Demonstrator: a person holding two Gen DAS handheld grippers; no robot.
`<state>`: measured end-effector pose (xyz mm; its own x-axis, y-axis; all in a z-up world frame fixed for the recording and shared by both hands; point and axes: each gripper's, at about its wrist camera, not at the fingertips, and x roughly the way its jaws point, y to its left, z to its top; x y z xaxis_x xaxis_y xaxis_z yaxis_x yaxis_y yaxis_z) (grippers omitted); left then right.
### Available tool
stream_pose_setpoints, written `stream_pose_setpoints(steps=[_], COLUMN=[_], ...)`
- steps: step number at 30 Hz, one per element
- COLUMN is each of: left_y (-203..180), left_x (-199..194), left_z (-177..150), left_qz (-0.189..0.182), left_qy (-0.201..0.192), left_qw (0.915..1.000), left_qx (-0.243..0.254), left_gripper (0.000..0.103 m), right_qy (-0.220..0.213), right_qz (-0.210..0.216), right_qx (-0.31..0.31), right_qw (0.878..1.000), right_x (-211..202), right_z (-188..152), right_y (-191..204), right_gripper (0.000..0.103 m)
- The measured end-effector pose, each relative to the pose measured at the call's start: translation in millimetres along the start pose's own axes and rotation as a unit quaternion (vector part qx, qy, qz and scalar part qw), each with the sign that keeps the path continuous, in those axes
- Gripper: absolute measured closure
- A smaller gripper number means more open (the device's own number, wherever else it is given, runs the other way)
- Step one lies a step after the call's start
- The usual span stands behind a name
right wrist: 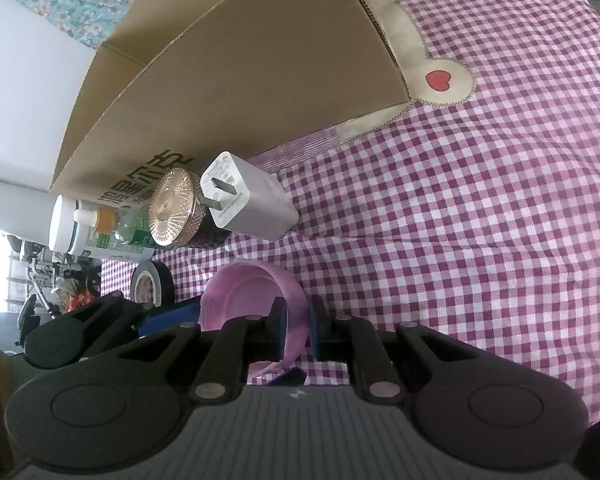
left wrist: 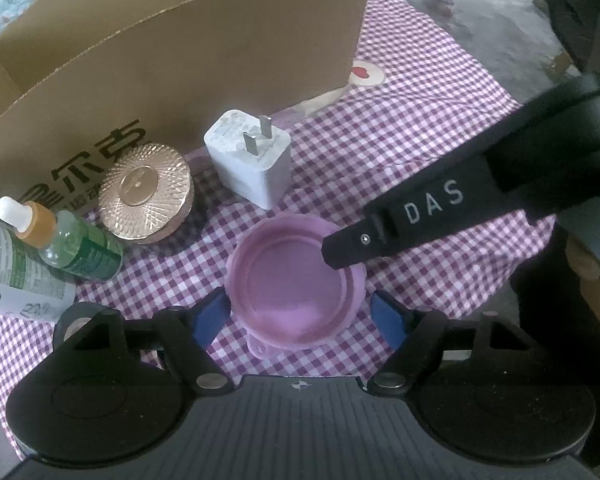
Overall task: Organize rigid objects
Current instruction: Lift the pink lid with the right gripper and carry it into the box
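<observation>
A pink collapsible silicone bowl (left wrist: 296, 280) sits on the purple gingham tablecloth (left wrist: 400, 140), in front of an open cardboard box (left wrist: 204, 52), as two hand-held grippers work it together. The right gripper (right wrist: 298, 330) pinches the bowl's rim, one pad inside the wall and one outside, jaws pressed nearly together on the thin silicone. The left gripper (left wrist: 298, 316) straddles the bowl from the near side, its blue pads (left wrist: 210, 316) spread to either flank and apparently just clear of the wall. The step in hand looks like a hand-over or two-handed pickup of the bowl, probably bound for the box; next, the left jaws would need to close evenly on the soft, yielding wall before the right lets go, or the bowl may fold or tip. Just behind stand a white plug charger (left wrist: 250, 162), a rose-gold jar lid (left wrist: 148, 192), a green dropper bottle (left wrist: 66, 240) and a white bottle (left wrist: 18, 276); a roll of black tape (right wrist: 154, 284) lies to the left
</observation>
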<state>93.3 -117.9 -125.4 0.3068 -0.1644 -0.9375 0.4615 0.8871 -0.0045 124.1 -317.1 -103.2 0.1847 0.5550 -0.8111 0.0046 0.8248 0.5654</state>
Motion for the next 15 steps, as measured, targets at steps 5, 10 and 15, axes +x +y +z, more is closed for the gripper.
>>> stream_pose_setpoints(steps=[5, 10, 15], left_y=[0.6, -0.1, -4.8], left_x=[-1.3, -11.6, -38.9], left_z=[-0.4, -4.3, -10.5], left_qz=[0.006, 0.003, 0.002], left_qy=[0.001, -0.006, -0.03], left_qw=[1.0, 0.9999, 0.9995], left_qx=[-0.007, -0.01, -0.008], left_gripper=[0.032, 0.032, 0.032], right_qy=[-0.005, -0.012, -0.032], right_qz=[0.003, 0.003, 0.003], right_qx=[0.006, 0.014, 0.009], right_qw=[1.0, 1.0, 0.999], right_x=[-0.8, -5.6, -25.9], right_z=[-7.1, -17.6, -29.1], right_y=[-2.7, -2.5, 6.3], right_gripper=[0.089, 0.089, 0.089])
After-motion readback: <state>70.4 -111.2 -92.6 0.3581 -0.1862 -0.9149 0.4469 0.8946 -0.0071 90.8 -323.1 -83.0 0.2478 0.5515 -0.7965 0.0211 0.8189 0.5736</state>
